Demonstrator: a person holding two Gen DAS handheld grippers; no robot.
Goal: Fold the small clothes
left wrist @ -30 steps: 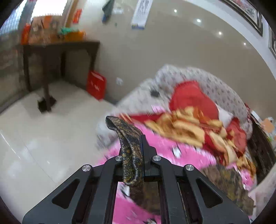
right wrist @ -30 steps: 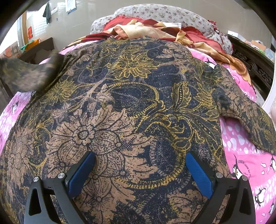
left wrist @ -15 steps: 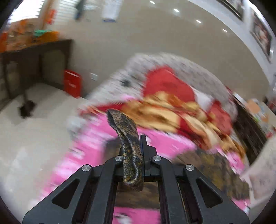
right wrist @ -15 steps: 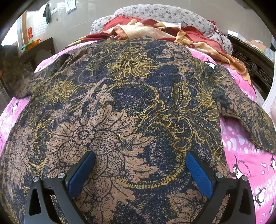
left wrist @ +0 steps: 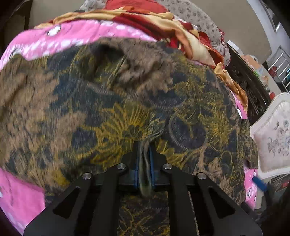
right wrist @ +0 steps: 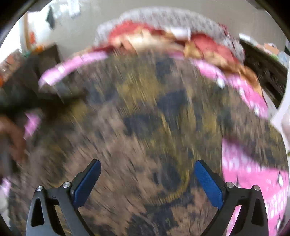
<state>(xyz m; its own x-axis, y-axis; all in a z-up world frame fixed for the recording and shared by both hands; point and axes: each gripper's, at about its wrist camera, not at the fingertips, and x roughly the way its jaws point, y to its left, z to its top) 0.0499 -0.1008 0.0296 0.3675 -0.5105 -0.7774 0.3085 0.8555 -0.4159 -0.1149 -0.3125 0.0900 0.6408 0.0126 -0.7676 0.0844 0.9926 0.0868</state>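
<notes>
A brown, navy and gold floral garment (left wrist: 112,109) lies spread over the pink bedspread (left wrist: 59,36). My left gripper (left wrist: 144,159) is shut on a pinch of this garment's cloth, low over the spread fabric. In the right wrist view the same garment (right wrist: 145,118) fills the frame, heavily blurred. My right gripper (right wrist: 146,174) is open and empty, its blue pads (right wrist: 208,181) wide apart just above the cloth.
A red and gold blanket (left wrist: 163,23) and a grey floral pillow (left wrist: 195,16) lie at the bed's head. A dark carved bed frame (left wrist: 250,85) and a white cushioned chair (left wrist: 271,134) stand at the right. A dark table (right wrist: 45,59) is at the left.
My left gripper has swung with the held cloth from facing the room to low over the garment on the bed. The right wrist view has pulled back and blurred; its jaws stay open.
</notes>
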